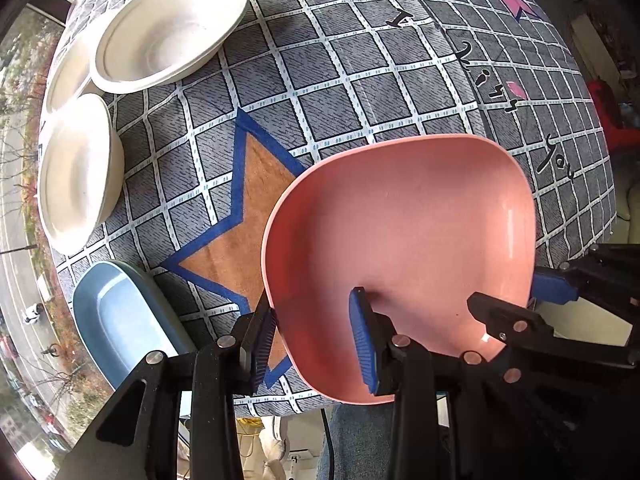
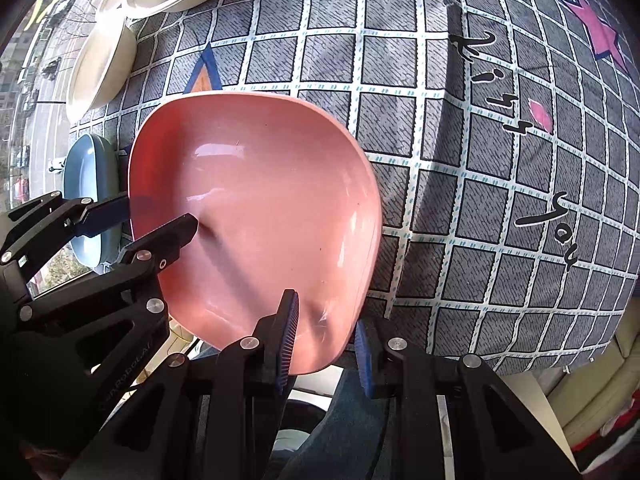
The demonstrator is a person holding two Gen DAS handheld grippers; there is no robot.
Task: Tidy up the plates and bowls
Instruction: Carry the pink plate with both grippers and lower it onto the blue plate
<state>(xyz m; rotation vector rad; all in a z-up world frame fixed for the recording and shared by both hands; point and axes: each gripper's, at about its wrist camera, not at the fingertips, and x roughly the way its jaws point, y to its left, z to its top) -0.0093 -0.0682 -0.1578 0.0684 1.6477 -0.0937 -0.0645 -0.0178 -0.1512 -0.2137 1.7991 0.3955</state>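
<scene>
Hanging above the checked tablecloth [image 1: 360,80], the pink plate [image 1: 400,240] is pinched at its near rim by the left gripper [image 1: 316,336], one blue pad under the rim and one inside. Its opposite edge is clamped likewise by the right gripper [image 2: 326,340]. White bowls [image 1: 168,28] are seen at the far left, and a blue dish [image 1: 116,320] lies just beside the plate.

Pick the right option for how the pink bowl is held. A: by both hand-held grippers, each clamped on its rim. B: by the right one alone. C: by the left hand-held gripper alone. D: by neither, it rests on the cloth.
A: the left hand-held gripper and the right hand-held gripper each pinch the rim of the pink bowl.
</scene>
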